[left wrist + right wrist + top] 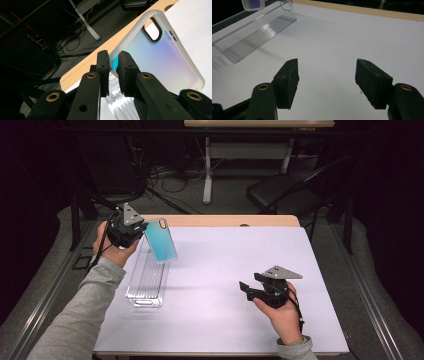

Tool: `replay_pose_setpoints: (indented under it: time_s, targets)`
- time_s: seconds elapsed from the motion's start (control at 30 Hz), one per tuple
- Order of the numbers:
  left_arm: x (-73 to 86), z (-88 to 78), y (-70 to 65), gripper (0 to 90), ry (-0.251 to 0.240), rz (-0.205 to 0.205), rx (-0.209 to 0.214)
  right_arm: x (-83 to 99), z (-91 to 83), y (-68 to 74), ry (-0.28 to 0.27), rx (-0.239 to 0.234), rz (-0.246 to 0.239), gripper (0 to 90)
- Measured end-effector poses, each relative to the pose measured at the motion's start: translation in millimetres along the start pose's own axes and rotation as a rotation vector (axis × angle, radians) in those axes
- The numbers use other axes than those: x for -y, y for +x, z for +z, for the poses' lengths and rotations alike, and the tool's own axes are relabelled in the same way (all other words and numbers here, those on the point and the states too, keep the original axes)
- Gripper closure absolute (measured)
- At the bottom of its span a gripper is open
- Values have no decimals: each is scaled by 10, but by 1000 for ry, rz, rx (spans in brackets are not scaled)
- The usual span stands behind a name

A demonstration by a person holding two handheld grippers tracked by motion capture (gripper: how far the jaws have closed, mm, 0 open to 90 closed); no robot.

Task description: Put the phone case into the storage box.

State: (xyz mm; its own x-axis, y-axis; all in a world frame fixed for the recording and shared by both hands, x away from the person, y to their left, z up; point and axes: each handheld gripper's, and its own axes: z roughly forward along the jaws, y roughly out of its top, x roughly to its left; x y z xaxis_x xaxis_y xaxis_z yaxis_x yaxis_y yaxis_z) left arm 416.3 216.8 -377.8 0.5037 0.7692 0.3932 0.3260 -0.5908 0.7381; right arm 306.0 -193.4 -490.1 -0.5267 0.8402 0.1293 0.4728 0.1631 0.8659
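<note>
At the far left of the high view, the left tongs are held in a hand above the near-left part of the worktop, and they are clamped on the edge of a phone case. The case is carried clear of the surface, tilted, with its teal back turned toward the camera and its camera cut-out at the upper end. In the left gripper view the two black pads are seen pressed together on the translucent rim of the phone case, near one corner, while the rest of the case is extended away to the right over the white surface. Just below and beside the case, a clear plastic tray is laid lengthwise on the worktop, its ribbed floor being visible through its walls. Farther right, well apart from the tray and the case, the right tongs are held low over the white surface in the other hand, pointed leftward. Their jaws are set wide apart with nothing between them, as is shown in the right gripper view, where the clear plastic tray is seen at the upper left.
</note>
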Motion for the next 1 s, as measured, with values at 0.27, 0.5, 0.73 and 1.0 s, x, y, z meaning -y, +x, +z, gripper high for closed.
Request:
replay_pose_setpoints:
  time_s: [0.27, 0.5, 0.73, 1.0]
  targets:
    - [37, 54, 104, 804, 4, 3, -18, 120, -92, -104, -11, 31, 6, 347]
    - [60, 143, 163, 803, 13, -6, -29, 161, -151, -154, -24, 53, 14, 319]
    - [72, 233, 208, 803, 26, 1, -39, 191, -171, -189, -24, 63, 20, 296]
    - [94, 322, 274, 804, 17, -7, -44, 215, -171, -208, -23, 72, 20, 283]
